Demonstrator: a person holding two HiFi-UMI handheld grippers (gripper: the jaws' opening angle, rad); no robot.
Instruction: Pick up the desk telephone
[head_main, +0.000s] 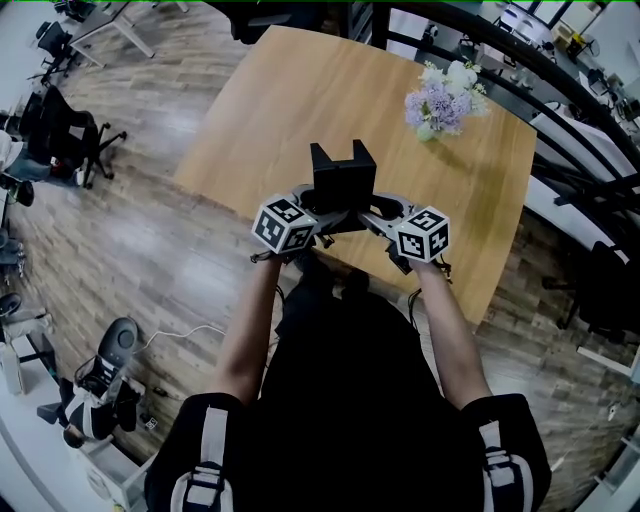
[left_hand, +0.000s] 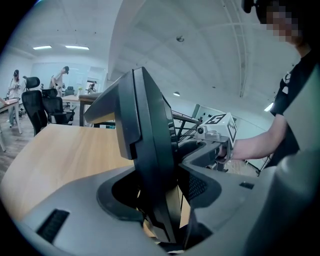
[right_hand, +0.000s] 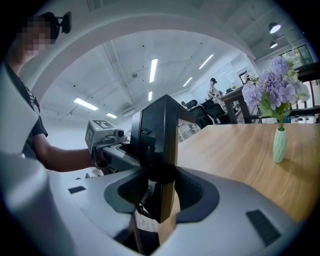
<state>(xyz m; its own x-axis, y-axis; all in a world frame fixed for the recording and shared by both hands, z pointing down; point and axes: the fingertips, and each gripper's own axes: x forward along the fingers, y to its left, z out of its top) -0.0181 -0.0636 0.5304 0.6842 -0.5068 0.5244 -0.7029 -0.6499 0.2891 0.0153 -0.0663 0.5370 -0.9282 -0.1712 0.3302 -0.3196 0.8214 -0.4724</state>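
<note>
The left gripper (head_main: 318, 212) has its jaws closed on the left side of the desk telephone (head_main: 343, 172). In the left gripper view the black casing sits wedged between both pads. The telephone is tipped up on edge above the near edge of the wooden table (head_main: 250, 120); whether it touches the tabletop cannot be told. The right gripper (head_main: 375, 212) clamps the telephone's other side the same way, its jaws set fairly wide around the casing. Farther right, toward the table's far corner, a pale green vase (right_hand: 279, 145) of lilac and white flowers (head_main: 445, 100) stands on the table.
</note>
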